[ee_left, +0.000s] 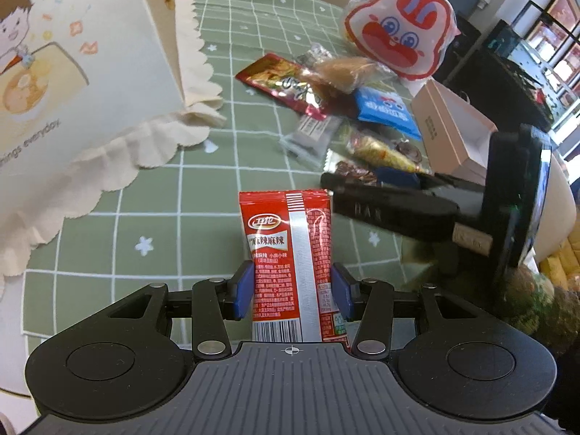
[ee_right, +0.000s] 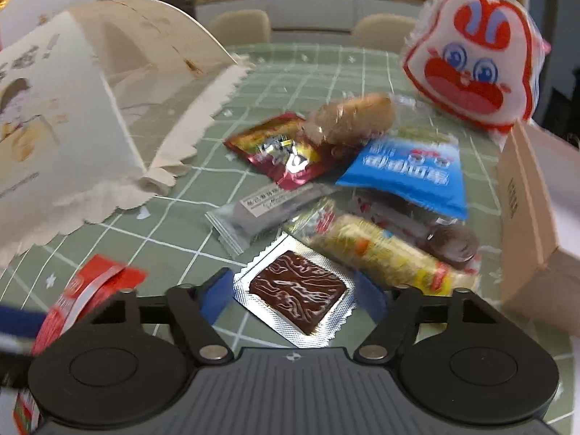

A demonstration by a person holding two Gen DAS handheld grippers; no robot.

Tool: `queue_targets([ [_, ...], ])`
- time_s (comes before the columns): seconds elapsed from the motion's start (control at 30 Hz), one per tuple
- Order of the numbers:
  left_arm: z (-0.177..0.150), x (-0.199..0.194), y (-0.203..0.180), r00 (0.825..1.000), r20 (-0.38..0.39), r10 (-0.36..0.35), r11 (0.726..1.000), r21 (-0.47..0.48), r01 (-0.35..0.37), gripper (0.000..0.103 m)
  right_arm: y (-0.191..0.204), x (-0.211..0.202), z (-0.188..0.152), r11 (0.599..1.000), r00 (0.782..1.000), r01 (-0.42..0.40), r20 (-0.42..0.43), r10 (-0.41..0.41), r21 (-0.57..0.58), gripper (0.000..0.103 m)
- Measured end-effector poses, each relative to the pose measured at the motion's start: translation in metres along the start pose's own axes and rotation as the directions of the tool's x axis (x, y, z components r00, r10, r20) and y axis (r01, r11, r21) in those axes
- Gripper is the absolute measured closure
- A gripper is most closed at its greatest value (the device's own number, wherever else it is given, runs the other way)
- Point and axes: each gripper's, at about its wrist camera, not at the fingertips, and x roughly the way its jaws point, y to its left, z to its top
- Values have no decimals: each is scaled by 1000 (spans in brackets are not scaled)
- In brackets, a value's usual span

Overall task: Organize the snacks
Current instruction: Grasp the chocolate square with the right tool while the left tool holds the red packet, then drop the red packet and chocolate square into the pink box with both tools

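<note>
My left gripper (ee_left: pixel 293 290) is shut on a red snack packet (ee_left: pixel 290 239), which stands upright between the blue pads above the green checked tablecloth (ee_left: pixel 174 199). The same red packet (ee_right: pixel 90 290) shows at the lower left of the right wrist view. My right gripper (ee_right: pixel 293 295) has its pads against the edges of a square silver-rimmed brown packet (ee_right: pixel 297 293), which looks sharp while the table behind it is blurred. In the left wrist view the right gripper (ee_left: pixel 348 195) reaches in from the right, beside the snack pile.
A cream paper bag (ee_left: pixel 72 72) with a cartoon print lies at the left. The pile holds a rabbit-face packet (ee_right: pixel 471 69), a bread roll (ee_right: pixel 351 116), red foil packet (ee_right: pixel 279 152), blue packet (ee_right: pixel 409 174), grey bar (ee_right: pixel 261 210) and yellow packet (ee_right: pixel 380 253). A cardboard box (ee_right: pixel 525 217) stands right.
</note>
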Motion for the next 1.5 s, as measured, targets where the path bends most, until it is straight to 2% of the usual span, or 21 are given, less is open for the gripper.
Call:
queue_targets([
  [0.03, -1, 0, 3, 1000, -7, -4, 1000, 3, 4, 52, 4, 0, 1, 1000, 1000, 11, 2, -11, -1, 43],
  [0.07, -1, 0, 6, 1000, -14, -9, 1000, 6, 9, 52, 6, -2, 1, 1000, 1000, 21, 0, -21, -5, 45],
  [0.13, -2, 0, 9, 999, -26, -22, 1000, 14, 23, 52, 7, -10, 1, 1000, 1000, 9, -14, -9, -3, 45],
  [0.27, -1, 5, 1, 996, -59, -60, 997, 54, 64, 52, -1, -46, -6, 1000, 1000, 7, 16, -7, 5, 45],
  [0.4, -3, 13, -30, 984, -116, -136, 978, 141, 152, 52, -24, -97, -19, 997, 996, 63, 53, -65, 37, 45],
  [0.5, 0, 15, -67, 965, -163, -206, 946, 219, 239, 52, -50, -134, -32, 984, 985, 159, 57, -163, 76, 45],
  [0.6, 18, 10, -112, 939, -175, -297, 892, 300, 338, 52, -80, -168, -44, 958, 962, 257, 61, -266, 126, 45],
  [0.73, 70, 5, -178, 915, -98, -392, 829, 394, 398, 52, -117, -207, -55, 909, 919, 368, 70, -387, 195, 45],
  [0.83, 112, 8, -223, 908, 6, -419, 814, 446, 373, 52, -138, -227, -60, 884, 898, 400, 88, -431, 241, 45],
  [0.9, 142, 19, -252, 901, 66, -429, 823, 441, 359, 52, -148, -234, -63, 875, 889, 410, 100, -446, 259, 45],
  [0.97, 165, 43, -273, 901, 89, -424, 836, 422, 351, 51, -156, -237, -65, 872, 887, 410, 109, -450, 267, 45],
  [1.03, 181, 79, -285, 923, 45, -383, 854, 399, 335, 49, -163, -236, -65, 877, 888, 402, 119, -443, 265, 45],
  [1.07, 186, 102, -287, 934, 15, -357, 874, 358, 328, 49, -167, -235, -64, 881, 891, 394, 128, -436, 261, 45],
  [1.13, 189, 130, -284, 940, -17, -340, 894, 303, 329, 50, -174, -233, -61, 892, 893, 381, 154, -423, 242, 45],
  [1.17, 188, 134, -282, 942, -9, -335, 901, 291, 323, 51, -178, -233, -59, 896, 892, 379, 165, -421, 233, 45],
  [1.23, 186, 134, -276, 943, 32, -333, 910, 272, 312, 51, -183, -233, -52, 903, 890, 371, 194, -412, 218, 45],
  [1.33, 178, 110, -256, 931, 84, -355, 913, 247, 326, 50, -199, -230, -37, 919, 895, 338, 232, -380, 201, 45],
  [1.43, 164, 89, -232, 935, 137, -328, 931, 217, 295, 50, -214, -216, -10, 936, 896, 315, 275, -348, 155, 45],
  [1.5, 143, 79, -207, 942, 137, -305, 946, 155, 284, 50, -227, -200, 14, 956, 905, 264, 308, -292, 129, 44],
])
